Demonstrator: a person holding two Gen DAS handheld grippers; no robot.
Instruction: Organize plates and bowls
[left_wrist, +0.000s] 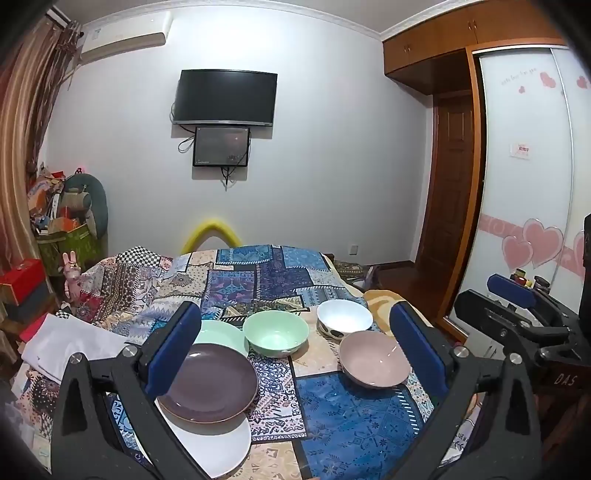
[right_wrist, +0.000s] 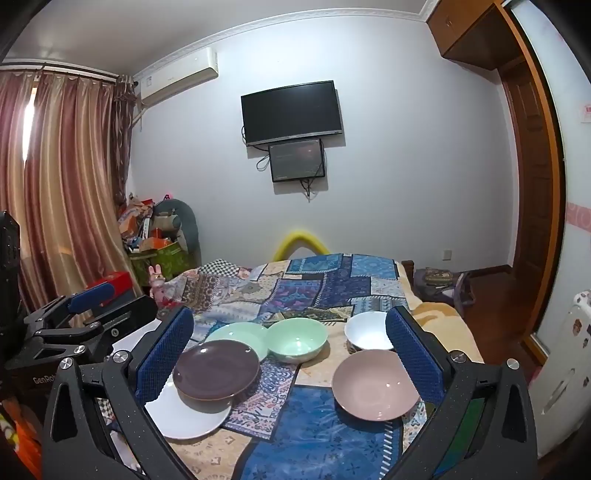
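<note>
On the patchwork cloth lie three overlapping plates at the left: a purple plate (left_wrist: 208, 384) (right_wrist: 217, 369) resting on a white plate (left_wrist: 218, 446) (right_wrist: 188, 415) and a mint plate (left_wrist: 218, 332) (right_wrist: 238, 334). A mint bowl (left_wrist: 276, 333) (right_wrist: 297, 339), a white bowl (left_wrist: 344, 317) (right_wrist: 367, 332) and a pink bowl (left_wrist: 373, 358) (right_wrist: 375, 386) stand to the right. My left gripper (left_wrist: 295, 347) is open and empty above them. My right gripper (right_wrist: 291, 350) is open and empty, also held above the dishes.
The patchwork cloth (left_wrist: 351, 417) covers a bed or table that drops off at the right toward a wooden floor (right_wrist: 491, 291). A folded white cloth (left_wrist: 70, 347) lies at the left. Boxes and clutter (right_wrist: 155, 236) stand by the curtain.
</note>
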